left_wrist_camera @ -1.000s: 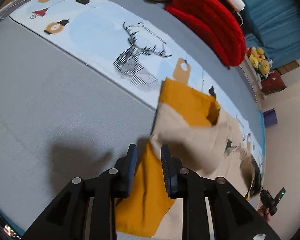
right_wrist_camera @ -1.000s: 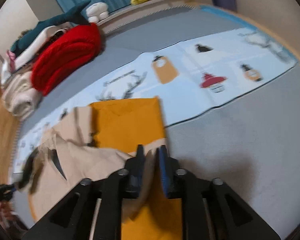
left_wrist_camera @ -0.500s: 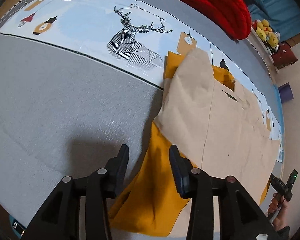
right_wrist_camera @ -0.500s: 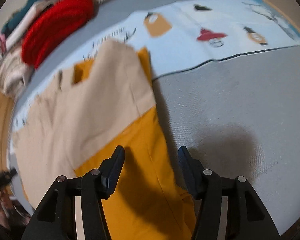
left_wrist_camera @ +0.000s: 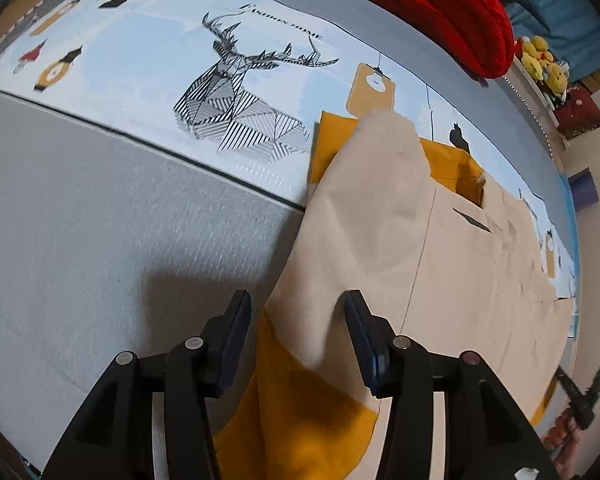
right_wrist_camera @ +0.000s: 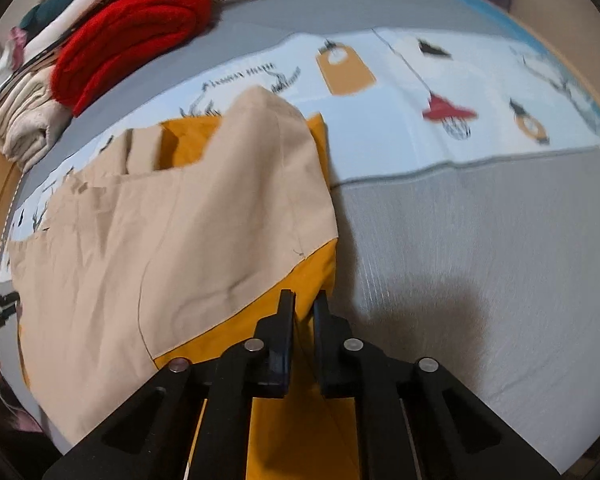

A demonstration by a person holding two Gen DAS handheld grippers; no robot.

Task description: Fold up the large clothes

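Right now the right gripper has its jaws closing, nearly together, w/ a fold of mustard cloth pinched between the pads at the garment's near right edge. Left gripper has its jaws opening, about half-wide, straddling a loose beige flap that hangs between the pads w/o being pressed; the flap tip droops just past the fingertips, over the mustard layer.

Risks, as I judge them: the right pinch looks shallow and close to the edge, so a quick lift could let the cloth slip out, or it may grab only one layer & drag the fold askew. The left isn't gripping, so any pull by the right alone would skew the whole piece sideways on the grey bedcover.

The garment is large, two-tone: beige outside, mustard lining showing along the near edge and at the far end. It lies mostly flat, spreading away from the fingers and partly over the printed blue sheet, w/ a humped, wrinkled flap not yet smoothed. Fold looks partway done, edges uneven.
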